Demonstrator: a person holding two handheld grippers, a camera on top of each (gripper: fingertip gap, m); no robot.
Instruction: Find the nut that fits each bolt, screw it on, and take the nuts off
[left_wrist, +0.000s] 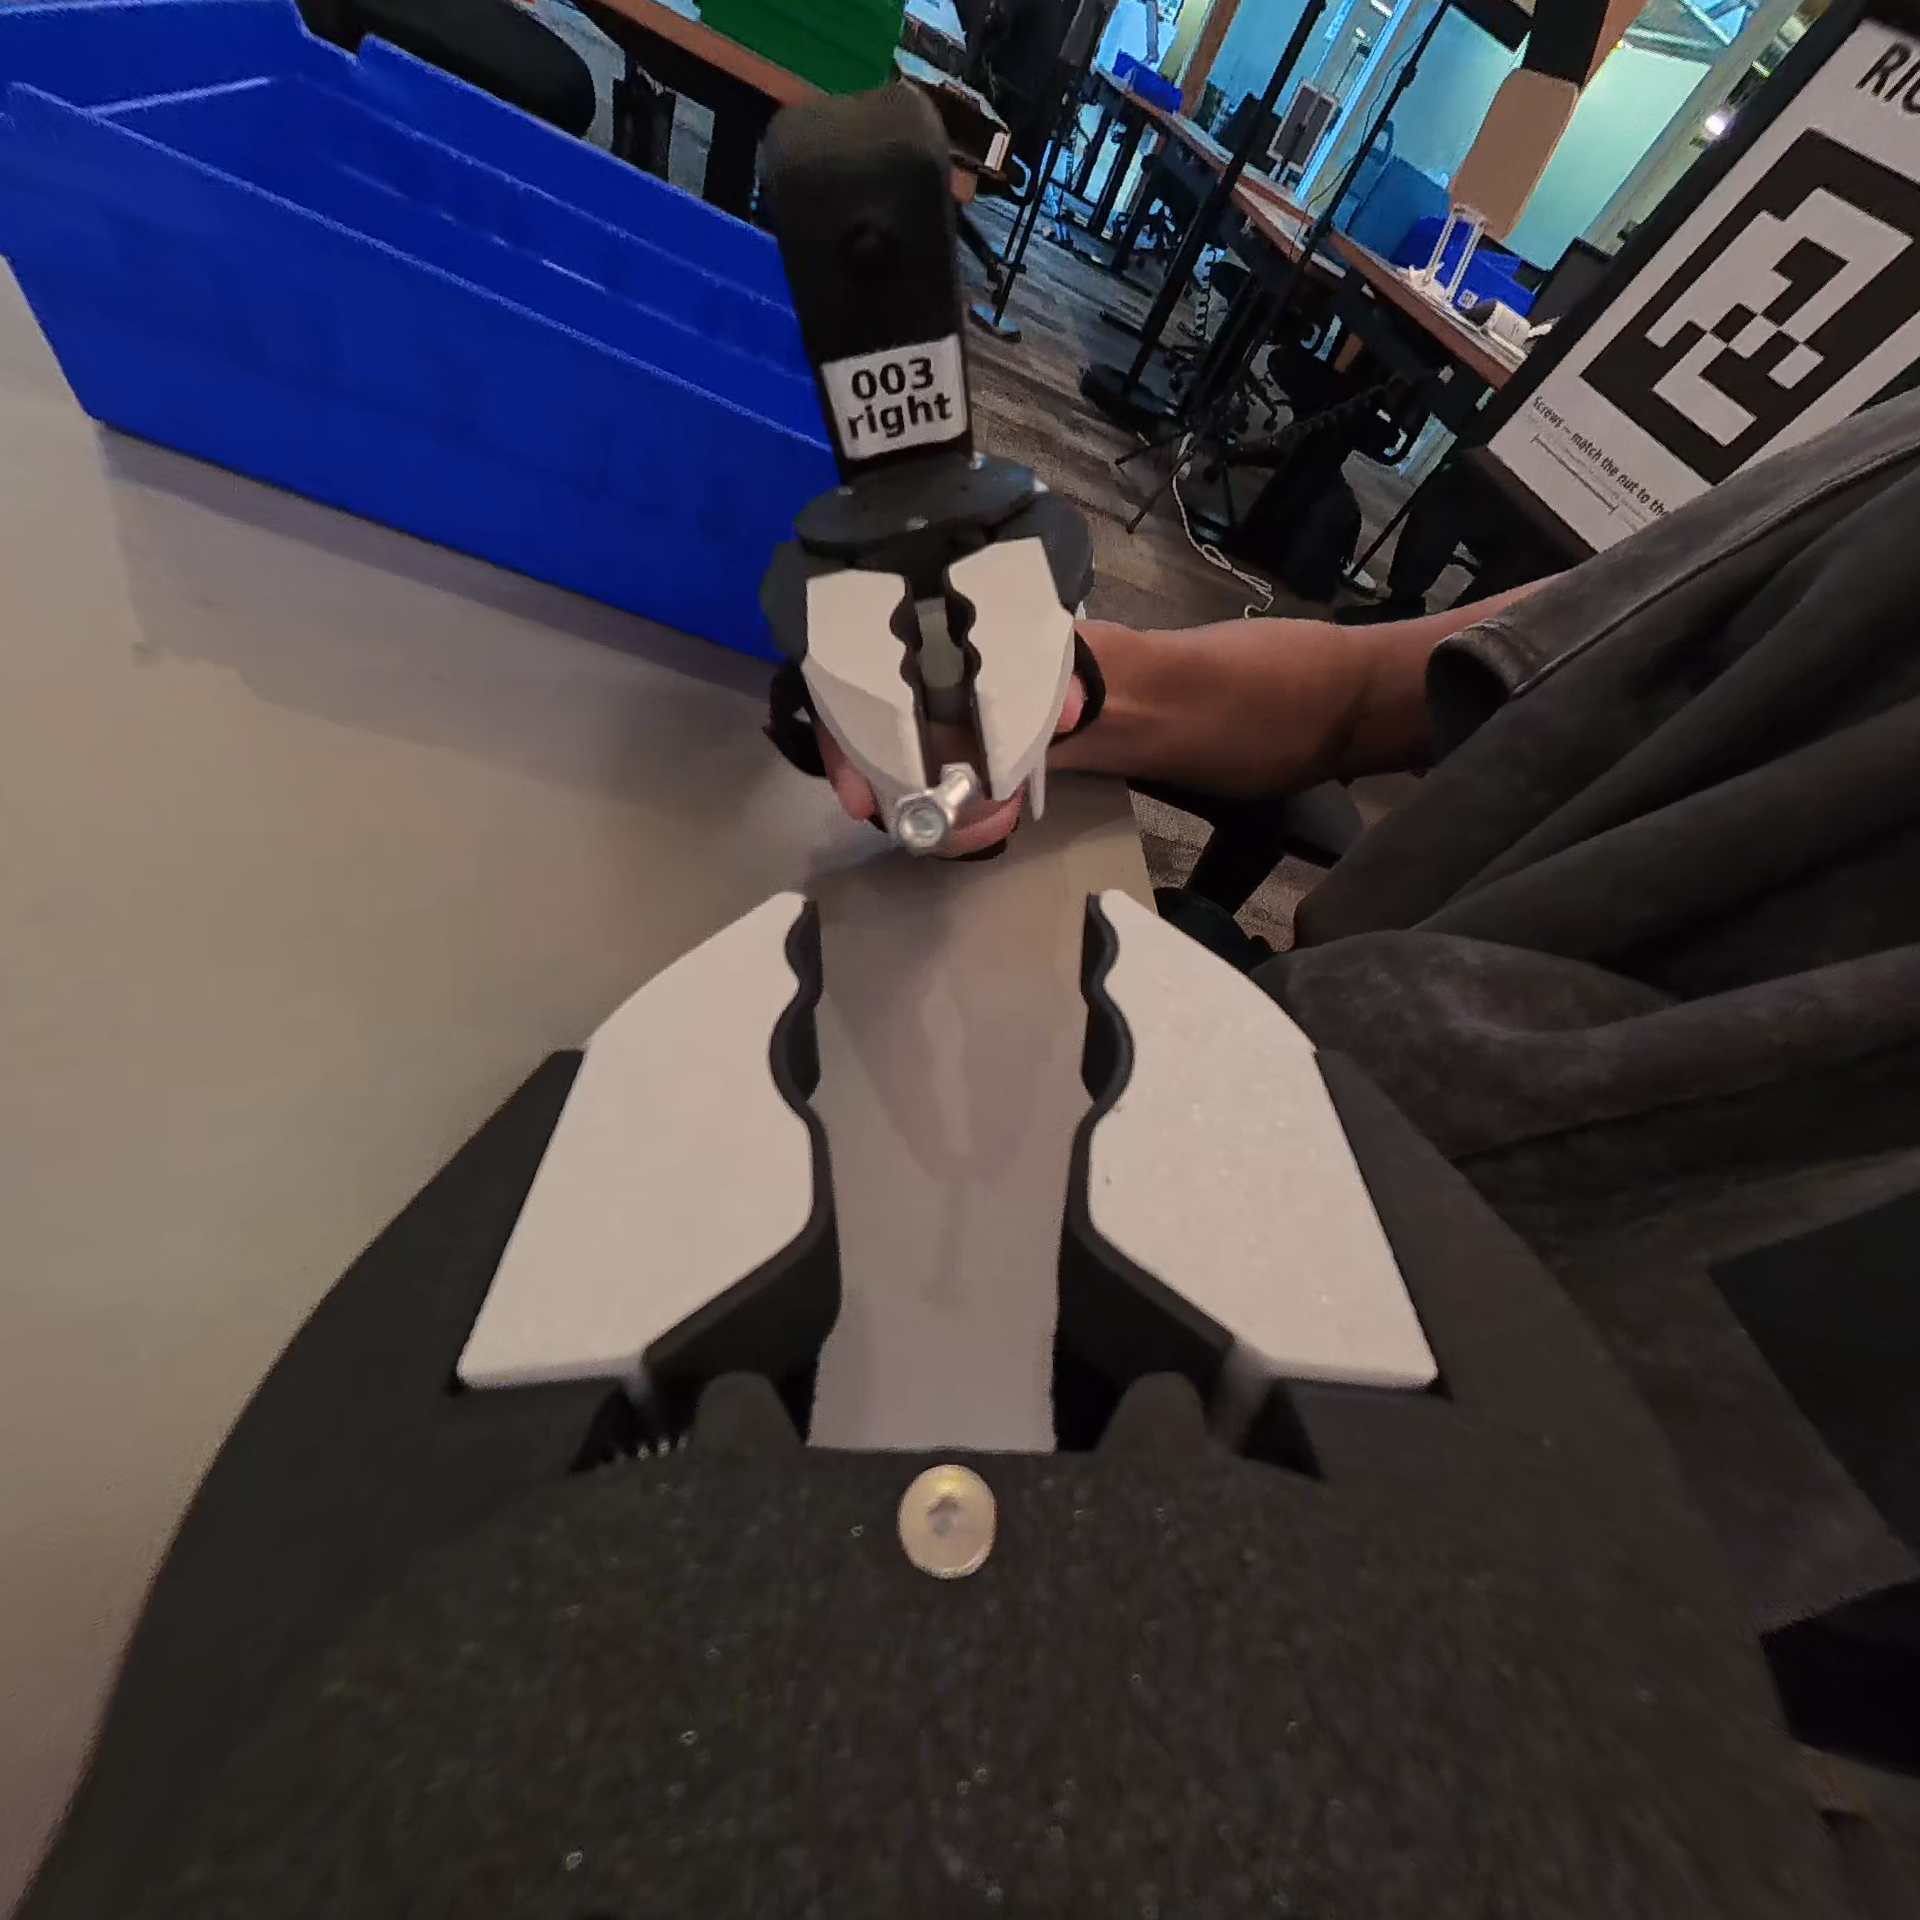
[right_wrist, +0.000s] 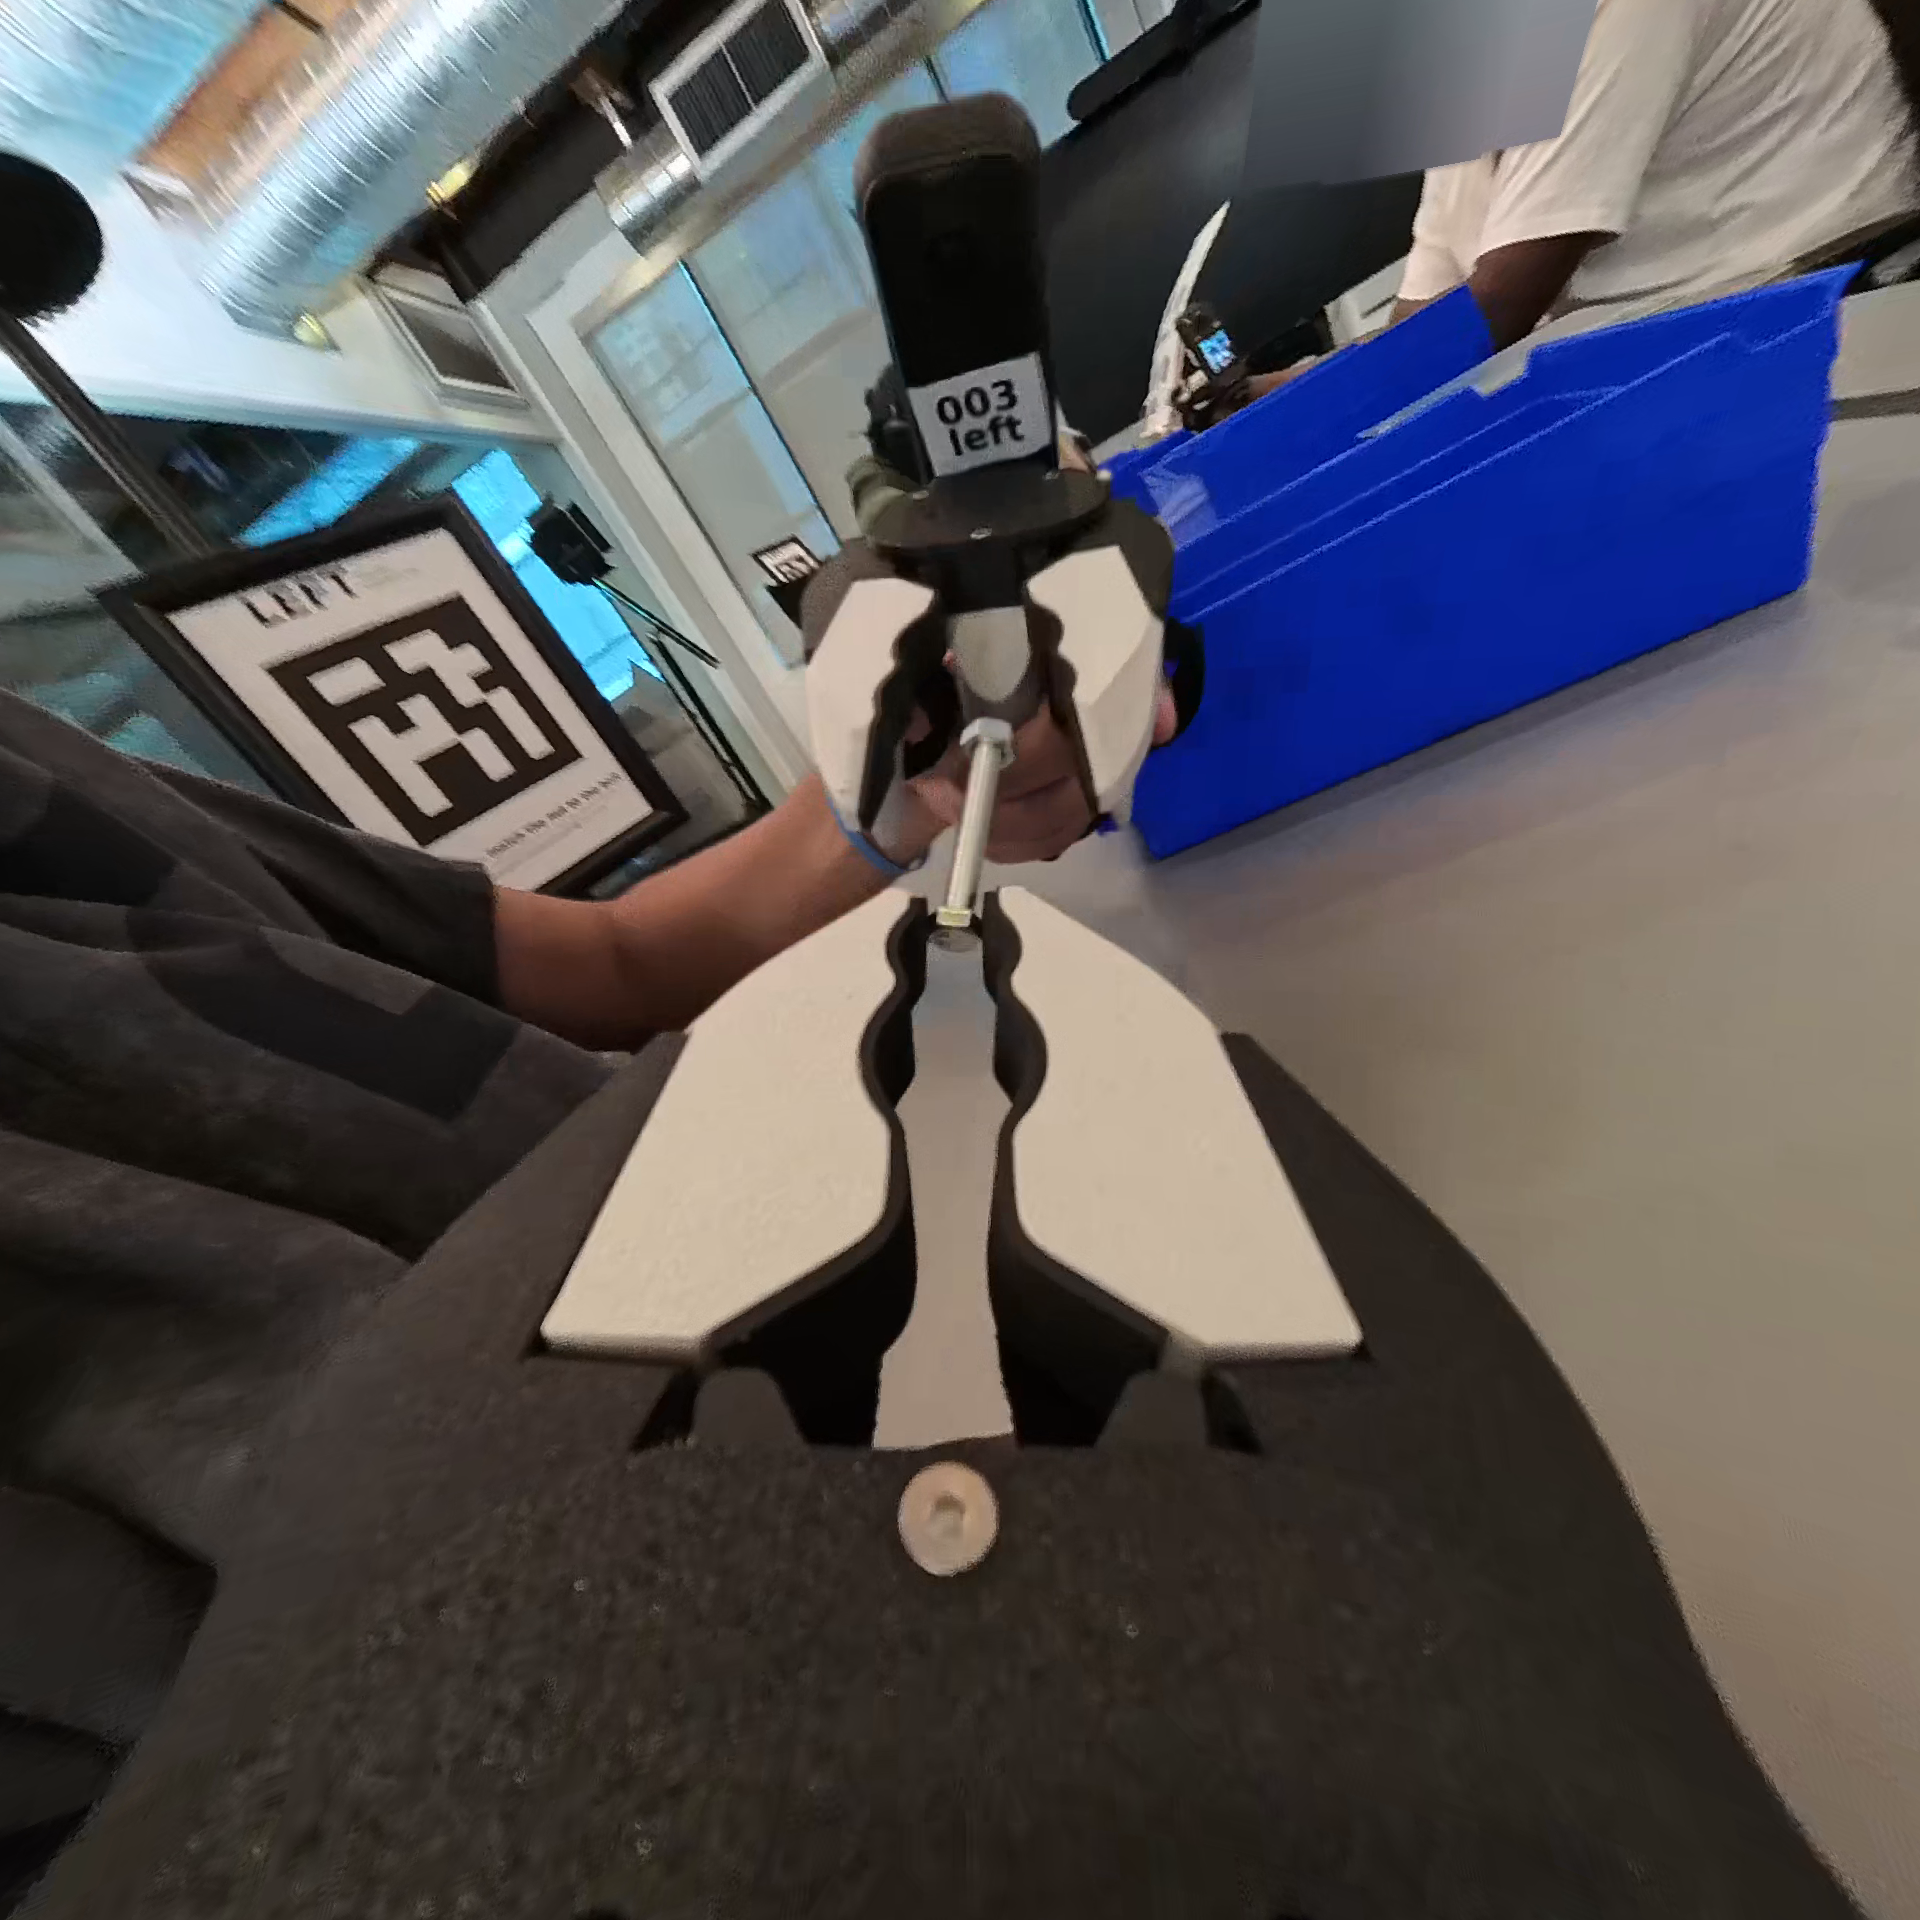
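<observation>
My right gripper (right_wrist: 951, 916) is shut on the head end of a long silver bolt (right_wrist: 971, 831). The bolt points away from it towards my left gripper (right_wrist: 992, 821). A silver nut (right_wrist: 987, 740) sits on the bolt near its free end. In the left wrist view the right gripper (left_wrist: 956, 790) faces me with the bolt (left_wrist: 951, 795) seen end-on and the nut (left_wrist: 922, 826) at its tip. My left gripper (left_wrist: 951, 914) is open and empty, its fingertips a short way in front of the nut and not touching it.
A grey table (left_wrist: 312, 831) lies under both grippers. A blue plastic bin (left_wrist: 416, 312) stands on it, also in the right wrist view (right_wrist: 1455, 623). Framed marker signs (left_wrist: 1766, 312) (right_wrist: 416, 707) stand beside the table. A person in a white shirt (right_wrist: 1662, 135) is behind the bin. Only a small space, under 4 cm, lies between the two pairs of fingers.
</observation>
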